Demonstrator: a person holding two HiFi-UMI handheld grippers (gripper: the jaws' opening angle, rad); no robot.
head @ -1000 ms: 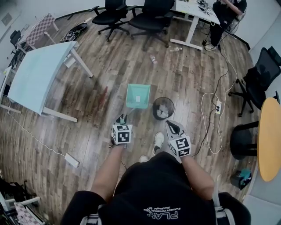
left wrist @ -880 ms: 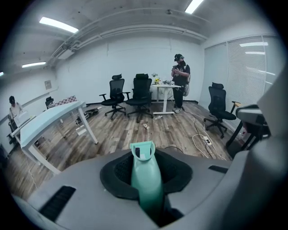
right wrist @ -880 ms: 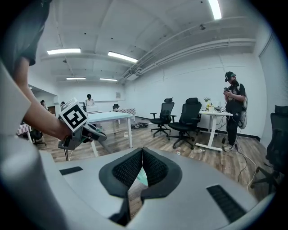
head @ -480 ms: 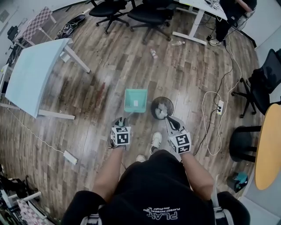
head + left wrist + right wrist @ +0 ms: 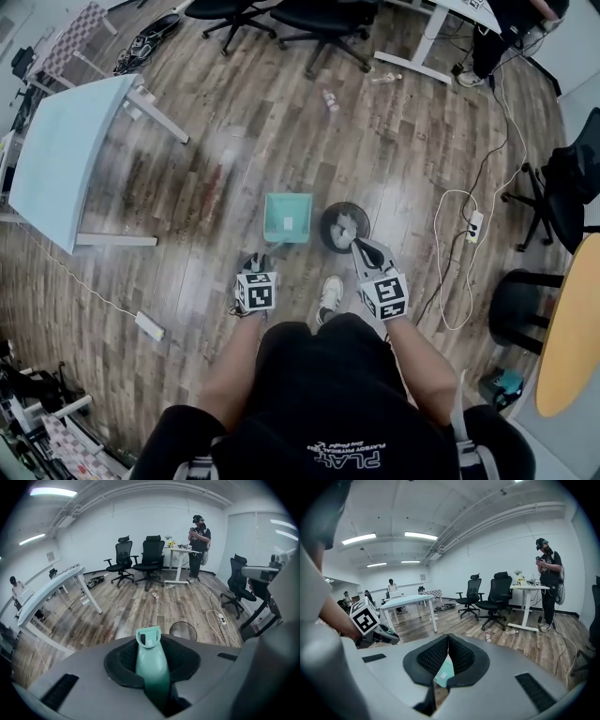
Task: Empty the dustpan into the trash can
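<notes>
In the head view a teal dustpan (image 5: 288,217) with a white scrap in it lies low over the wooden floor. Just right of it stands a round black trash can (image 5: 345,228) holding crumpled white paper. My left gripper (image 5: 256,264) is shut on the dustpan's handle (image 5: 152,663), which runs up between the jaws in the left gripper view; the trash can (image 5: 183,631) shows beyond it. My right gripper (image 5: 364,249) hovers at the can's near rim, shut and holding nothing. Its view shows the dustpan (image 5: 445,671) through the slit below the tips (image 5: 448,637).
A white table (image 5: 66,159) stands at left, office chairs (image 5: 319,14) at the back, a bottle (image 5: 329,99) on the floor. A white cable with a power strip (image 5: 473,225) lies right of the can. A black chair (image 5: 520,305) and a round wooden table (image 5: 567,328) are at right.
The dustpan has sunk and looks smaller, still beside the can. My right gripper has moved forward to the can's near rim. The left gripper has lowered with the handle.
</notes>
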